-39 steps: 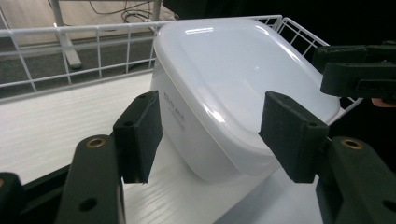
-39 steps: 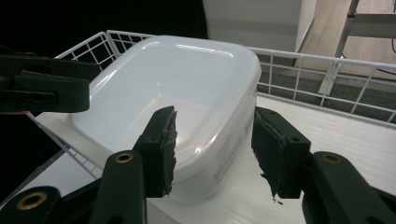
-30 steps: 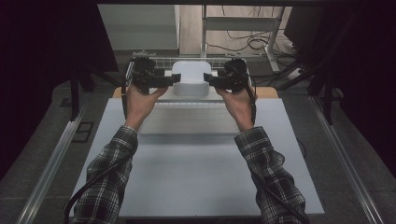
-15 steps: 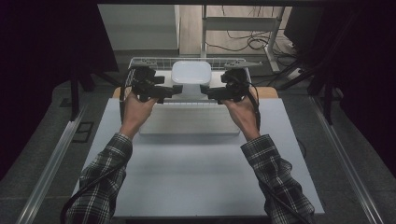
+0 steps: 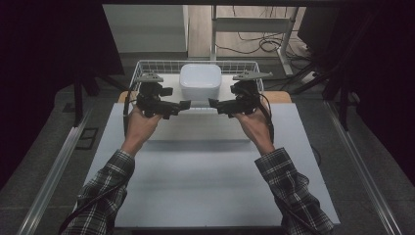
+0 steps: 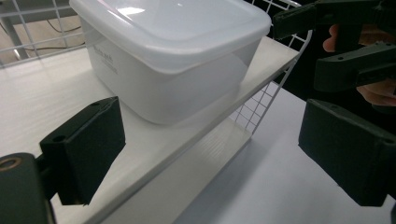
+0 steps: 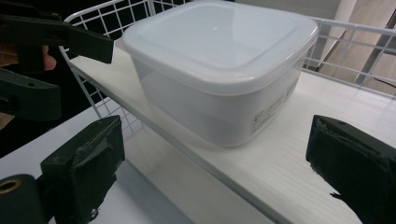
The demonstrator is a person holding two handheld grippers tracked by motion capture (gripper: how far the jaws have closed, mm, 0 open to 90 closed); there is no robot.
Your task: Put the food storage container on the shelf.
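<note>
A white lidded plastic container (image 5: 200, 82) stands on the white shelf board (image 6: 42, 102) of a wire rack (image 5: 147, 62). My left gripper (image 5: 183, 104) and right gripper (image 5: 215, 104) hover just in front of the rack, tips turned toward each other. Both have just been opening, with nothing between their jaws. In the left gripper view the container (image 6: 173, 51) sits beyond my open left gripper (image 6: 215, 154), and the right gripper (image 6: 345, 46) shows at the upper right. In the right gripper view the container (image 7: 219, 65) lies past my open right gripper (image 7: 210, 168).
The rack stands at the far edge of a white tabletop (image 5: 205, 186). Its wire railing (image 7: 112, 18) rises around the shelf's sides and back. Metal rails run along both sides of the table, with cables on the floor behind.
Both grippers have drawn back from the container's sides toward the person and sunk lower, with their jaws spread wider. The container has stayed on the shelf.
</note>
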